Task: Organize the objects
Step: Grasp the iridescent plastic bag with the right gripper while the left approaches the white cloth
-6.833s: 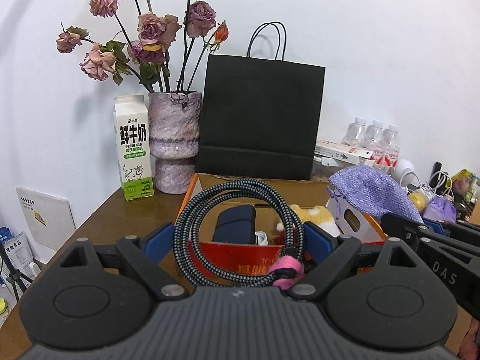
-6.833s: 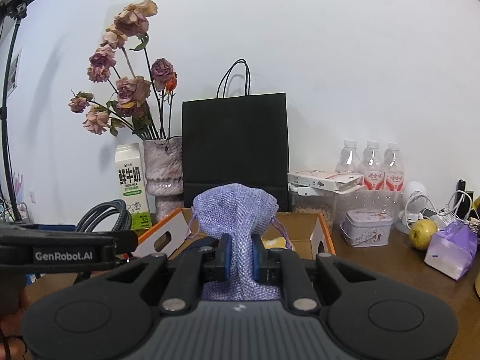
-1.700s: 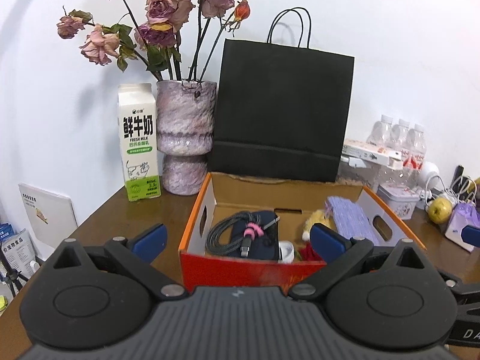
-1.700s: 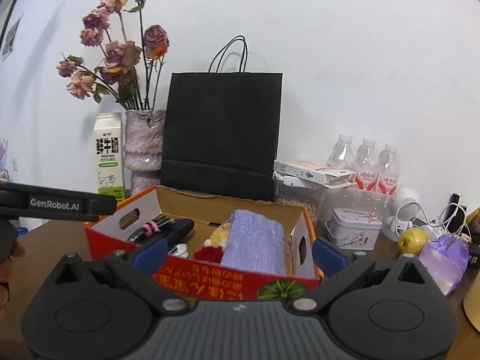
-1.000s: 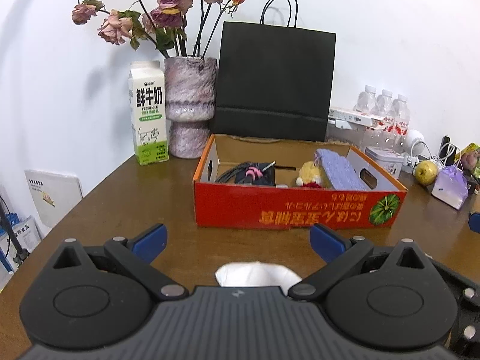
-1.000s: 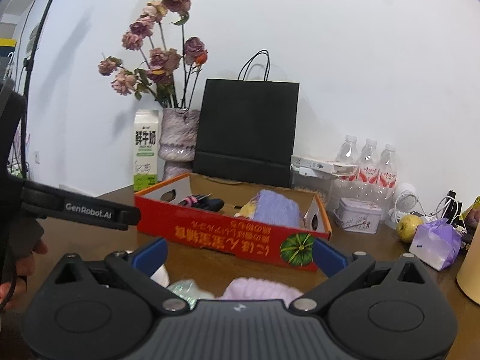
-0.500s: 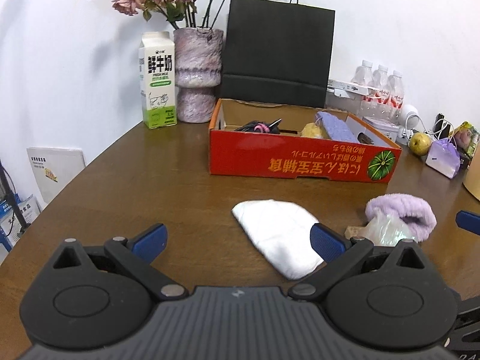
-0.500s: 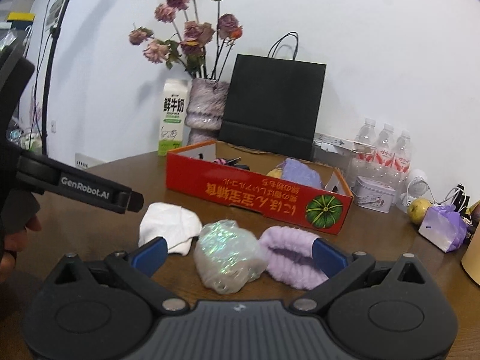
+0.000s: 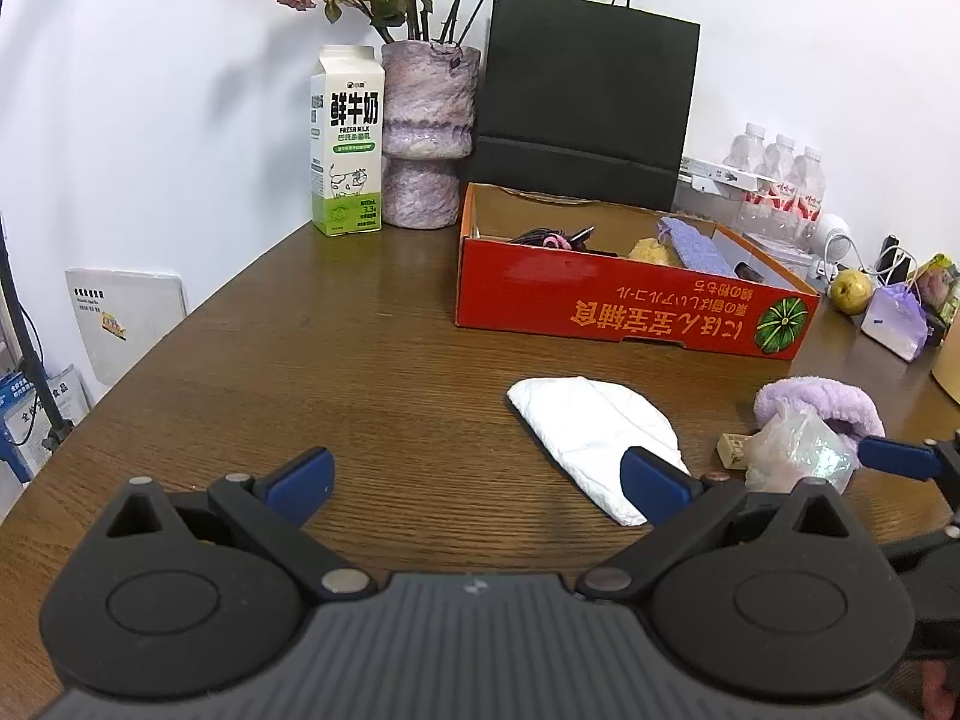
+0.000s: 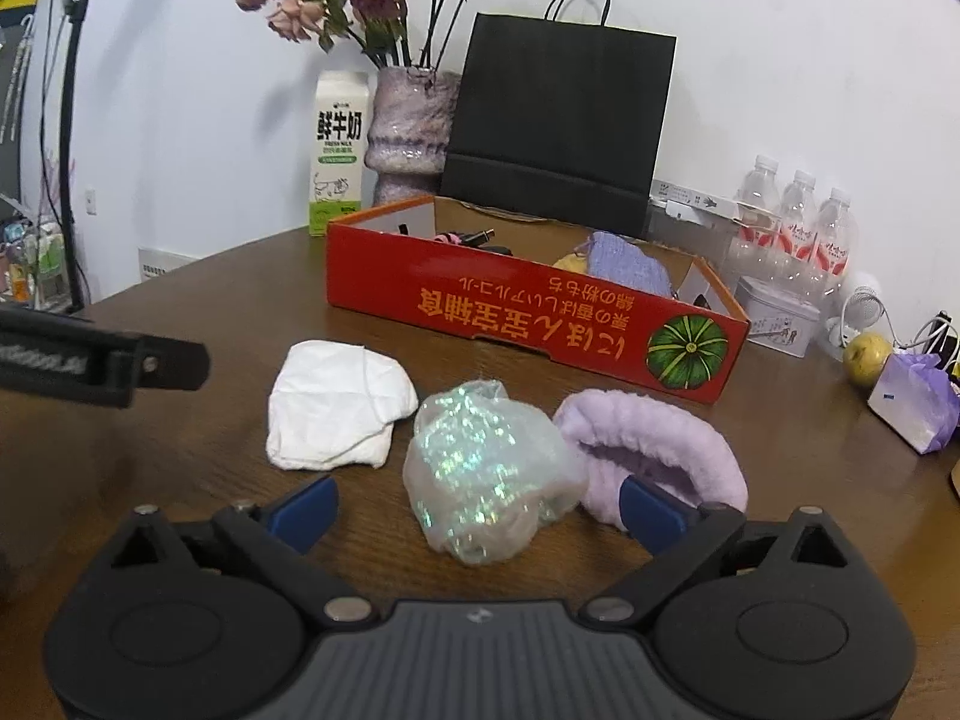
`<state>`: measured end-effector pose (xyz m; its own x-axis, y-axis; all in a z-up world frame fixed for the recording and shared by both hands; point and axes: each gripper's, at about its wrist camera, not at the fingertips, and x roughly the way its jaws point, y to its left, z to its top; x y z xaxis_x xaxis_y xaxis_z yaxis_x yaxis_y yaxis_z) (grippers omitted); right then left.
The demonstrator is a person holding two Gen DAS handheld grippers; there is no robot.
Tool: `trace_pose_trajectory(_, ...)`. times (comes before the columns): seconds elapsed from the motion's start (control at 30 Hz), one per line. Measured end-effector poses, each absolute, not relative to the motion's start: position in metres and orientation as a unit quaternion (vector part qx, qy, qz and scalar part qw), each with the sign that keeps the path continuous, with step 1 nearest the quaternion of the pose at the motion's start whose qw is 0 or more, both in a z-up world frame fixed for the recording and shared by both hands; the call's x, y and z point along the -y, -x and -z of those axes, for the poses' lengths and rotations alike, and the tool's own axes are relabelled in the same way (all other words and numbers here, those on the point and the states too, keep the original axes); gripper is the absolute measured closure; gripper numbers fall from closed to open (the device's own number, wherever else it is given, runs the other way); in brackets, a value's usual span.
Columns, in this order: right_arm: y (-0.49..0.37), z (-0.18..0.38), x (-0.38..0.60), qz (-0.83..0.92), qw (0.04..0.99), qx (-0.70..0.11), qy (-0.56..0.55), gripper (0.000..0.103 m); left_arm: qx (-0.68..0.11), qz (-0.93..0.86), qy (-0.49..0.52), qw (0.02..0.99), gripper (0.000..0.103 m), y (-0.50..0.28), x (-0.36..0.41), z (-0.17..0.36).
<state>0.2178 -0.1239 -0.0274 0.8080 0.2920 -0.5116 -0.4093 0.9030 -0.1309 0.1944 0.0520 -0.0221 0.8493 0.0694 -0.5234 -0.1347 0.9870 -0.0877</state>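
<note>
Both tongs are back from the box (image 9: 630,315) now, and that changes the picture: the cable (image 9: 549,238) and the purple pouch (image 10: 627,271), carried in the tongs a few seconds ago, lie inside it, so that part of the tidying looks done. The left tongs (image 9: 477,483) stand wide open and empty, low over the surface (image 9: 336,372), with the white cloth (image 9: 594,423) just ahead and partly behind the right-hand finger. The right tongs (image 10: 474,510) are spread wide too, holding nothing, and the shiny bag (image 10: 486,468) sits right between the fingers, not yet pinched. The lilac band (image 10: 654,450) lies touching the bag on the right-hand side, the cloth just left of it. Three loose things remain outside the box, and I'd judge the bag is the next pick.
</note>
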Motion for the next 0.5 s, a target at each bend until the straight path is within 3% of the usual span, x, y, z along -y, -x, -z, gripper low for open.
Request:
trace_pose_trajectory(0.1,-0.223,0.028,0.115,-0.177,0.945,-0.245,0.126,0.007,-0.272,-0.053,0.061,0.959,0.000,-0.195,-0.052,0.023)
trace_pose_trajectory(0.2,-0.229,0.029,0.111,-0.172,0.944,-0.252,0.128,0.017,-0.271,-0.052,0.060,0.959,0.000,-0.194,-0.052,0.023)
trace_pose_trajectory(0.33,-0.238,0.030,0.113,-0.177,0.939,-0.269,0.119,0.052,-0.273,-0.052,0.059,0.959,0.000,-0.194,-0.052,0.024)
trace_pose_trajectory(0.5,-0.235,0.029,0.114,-0.186,0.941,-0.261,0.112,0.059,-0.276,-0.054,0.059,0.958,0.000,-0.194,-0.052,0.025)
